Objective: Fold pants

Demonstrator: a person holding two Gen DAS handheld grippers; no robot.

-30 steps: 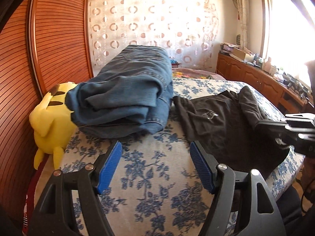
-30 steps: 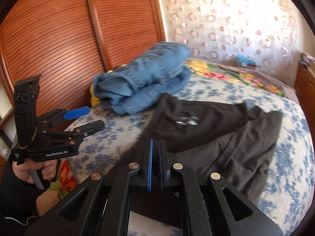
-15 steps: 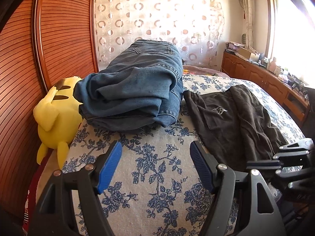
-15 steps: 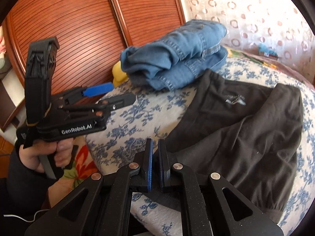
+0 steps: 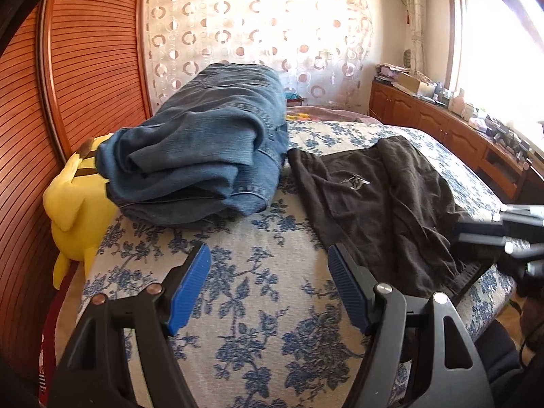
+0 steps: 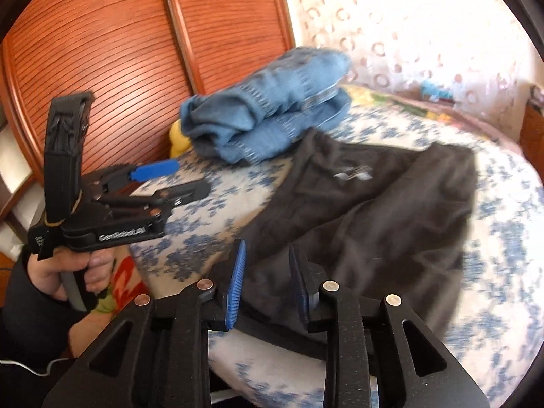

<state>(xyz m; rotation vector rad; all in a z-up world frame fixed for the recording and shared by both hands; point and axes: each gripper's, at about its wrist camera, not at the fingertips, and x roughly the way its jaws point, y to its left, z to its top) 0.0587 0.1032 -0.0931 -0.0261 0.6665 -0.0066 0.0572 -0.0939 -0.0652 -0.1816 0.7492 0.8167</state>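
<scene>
Black pants (image 5: pixel 380 204) with a small white logo lie spread on the blue-flowered bed (image 5: pixel 258 272), right of centre; they also show in the right wrist view (image 6: pixel 374 217). My left gripper (image 5: pixel 268 282) is open and empty, above the bedspread left of the pants' near edge. It also shows in the right wrist view (image 6: pixel 180 178). My right gripper (image 6: pixel 267 278) is open, its jaws a small way apart over the pants' near edge, holding nothing. It shows at the right edge of the left wrist view (image 5: pixel 489 231).
Folded blue jeans (image 5: pixel 204 156) sit at the bed's back left. A yellow plush toy (image 5: pixel 74 204) leans against the wooden slatted wardrobe doors (image 5: pixel 95 68). A low wooden cabinet (image 5: pixel 442 125) with clutter runs under the window on the right.
My right gripper was shut on the pants' near edge and pulled it toward the bed's front; now it has opened and let go. The left gripper stayed open, shifting slightly.
</scene>
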